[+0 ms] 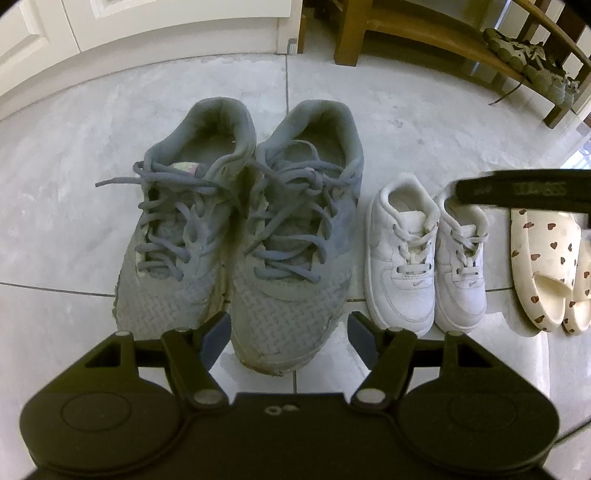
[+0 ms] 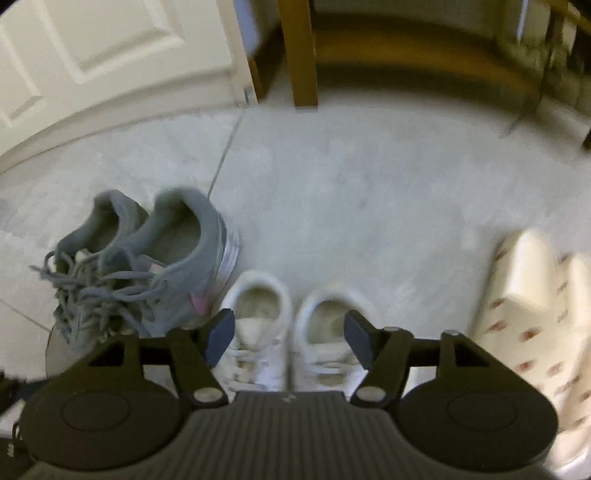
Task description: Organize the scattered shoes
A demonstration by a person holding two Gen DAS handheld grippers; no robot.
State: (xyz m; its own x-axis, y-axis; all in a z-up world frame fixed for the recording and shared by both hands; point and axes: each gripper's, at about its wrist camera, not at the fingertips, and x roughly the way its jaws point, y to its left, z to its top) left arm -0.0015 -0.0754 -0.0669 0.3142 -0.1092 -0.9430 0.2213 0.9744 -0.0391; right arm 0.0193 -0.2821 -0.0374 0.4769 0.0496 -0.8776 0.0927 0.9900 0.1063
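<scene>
A pair of worn grey lace-up sneakers (image 1: 240, 229) stands side by side on the tiled floor, toes toward me. My left gripper (image 1: 288, 341) hovers open over the toe of the right-hand grey shoe, pads clear of it. Beside them stands a pair of small white sneakers (image 1: 424, 258), then cream slippers with brown hearts (image 1: 543, 266). In the blurred right wrist view my right gripper (image 2: 290, 339) is open above the white sneakers (image 2: 258, 306), holding nothing, with the grey pair (image 2: 147, 266) on its left and the slippers (image 2: 535, 295) on its right. A black part of the right gripper (image 1: 517, 192) crosses the left wrist view.
A white panelled door (image 1: 55, 29) closes the far left. A wooden shoe rack (image 1: 351, 37) stands at the back right, with dark laced shoes (image 1: 535, 62) on its lower shelf. Pale floor tiles (image 2: 351, 184) stretch between the row of shoes and the rack.
</scene>
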